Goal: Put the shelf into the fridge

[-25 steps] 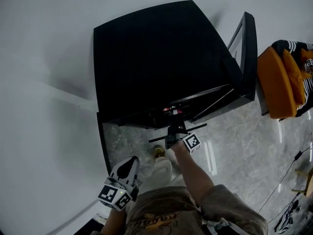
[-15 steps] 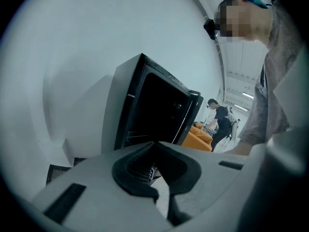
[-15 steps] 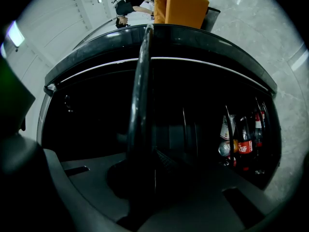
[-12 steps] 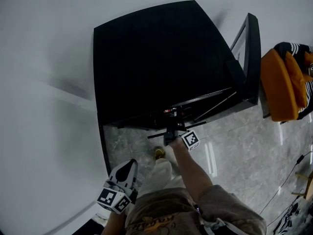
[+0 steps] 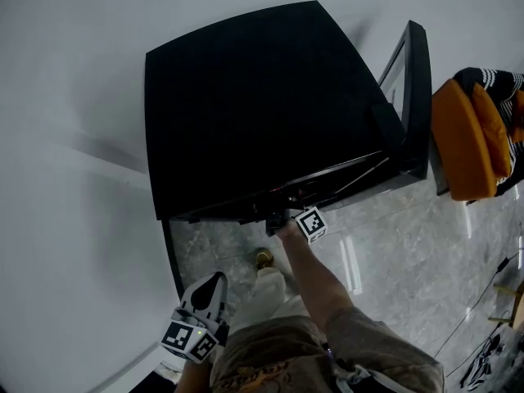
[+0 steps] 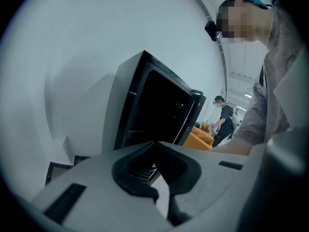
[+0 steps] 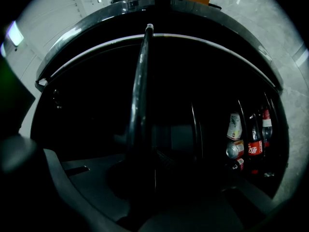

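The black fridge (image 5: 262,105) stands against a white wall, its door (image 5: 414,88) swung open on the right. My right gripper (image 5: 281,217) is at the fridge's front opening, shut on the dark edge of the shelf (image 7: 141,81). That edge runs away from the jaws into the dark cabinet. In the head view the shelf is mostly hidden under the fridge top. Several drink bottles (image 7: 248,139) stand inside on the right. My left gripper (image 5: 208,288) hangs low beside the person's leg, shut on nothing, with its tips (image 6: 157,178) pointing toward the fridge.
An orange seat (image 5: 467,133) with striped cloth stands just past the open door. The floor is glossy grey marble (image 5: 393,252), with cables (image 5: 491,350) at the lower right. A person (image 6: 223,117) stands in the distance. The person's shoe (image 5: 264,258) is near the fridge front.
My right gripper has moved forward to the fridge front, carrying the shelf further inside. The left gripper has dropped slightly and stayed shut.
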`<state>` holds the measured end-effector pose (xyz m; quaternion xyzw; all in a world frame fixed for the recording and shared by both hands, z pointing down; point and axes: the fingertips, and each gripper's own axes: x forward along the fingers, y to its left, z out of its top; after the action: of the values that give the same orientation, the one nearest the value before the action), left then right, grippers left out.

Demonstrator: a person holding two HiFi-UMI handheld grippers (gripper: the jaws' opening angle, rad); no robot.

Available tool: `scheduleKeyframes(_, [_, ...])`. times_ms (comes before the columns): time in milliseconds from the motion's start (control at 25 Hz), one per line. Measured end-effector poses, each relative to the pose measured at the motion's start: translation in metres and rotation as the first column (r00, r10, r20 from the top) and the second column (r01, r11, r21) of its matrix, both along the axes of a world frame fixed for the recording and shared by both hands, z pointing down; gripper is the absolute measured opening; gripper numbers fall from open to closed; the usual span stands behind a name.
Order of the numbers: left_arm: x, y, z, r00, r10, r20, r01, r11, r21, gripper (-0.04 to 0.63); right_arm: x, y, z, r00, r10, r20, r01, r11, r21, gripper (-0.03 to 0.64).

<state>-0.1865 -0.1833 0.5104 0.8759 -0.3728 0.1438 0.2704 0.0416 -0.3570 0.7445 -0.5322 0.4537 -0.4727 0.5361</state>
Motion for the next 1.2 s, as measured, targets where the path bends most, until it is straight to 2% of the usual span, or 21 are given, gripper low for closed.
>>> scheduleKeyframes(1200, [-0.014, 0.005, 0.014, 0.998, -0.053, 0.026, 0.054, 0.998, -0.036, 0.005, 0.005, -0.067, -0.001, 1.000, -0.023, 0.001, 0.023, 1.000, 0.001, 0.028])
